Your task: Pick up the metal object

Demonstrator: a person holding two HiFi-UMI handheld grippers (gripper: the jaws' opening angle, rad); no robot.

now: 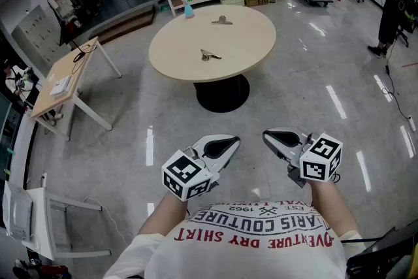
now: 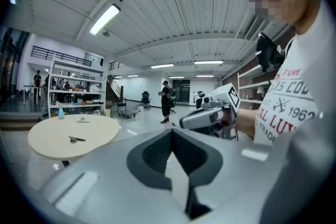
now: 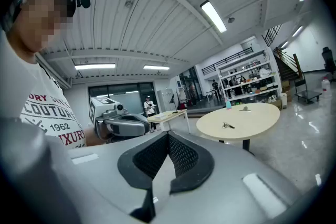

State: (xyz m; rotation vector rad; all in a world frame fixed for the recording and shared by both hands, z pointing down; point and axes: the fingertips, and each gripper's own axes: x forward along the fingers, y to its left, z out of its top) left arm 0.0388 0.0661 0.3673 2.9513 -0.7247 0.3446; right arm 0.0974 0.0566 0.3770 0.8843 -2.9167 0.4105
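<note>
**Pickup not yet begun: both tongs closed and empty, far from the table**

The metal object [image 1: 210,55] is lying near the middle of the round table [image 1: 173,52], well ahead of both tongs, with a wide stretch of bare floor in between. It is sitting roughly straight ahead of the left tongs [image 1: 221,147] and ahead and off to the inner side of the right tongs [image 1: 282,139]. Nothing is touching it.

A second metal piece [image 1: 222,21], looking like a clip, is resting farther off at the table's far edge. A blue bottle [image 1: 188,9] is standing beyond that, at the rim. The task sentence is not making clear which metal piece is meant. The nearer one seems the likelier target, and that is only a judgement.

The left tongs are being held low and close to the person's body, with the pads pressed together and nothing between them. The right tongs are hanging just beside them in the same way, shut and empty. In each gripper view the table is showing off to one side of the jaws rather than in line with them, so neither tool is aiming at the object.

No part of the task is done. Still ahead are the approach to the table, opening one pair of jaws, lining them around the object, closing and lifting.
</note>
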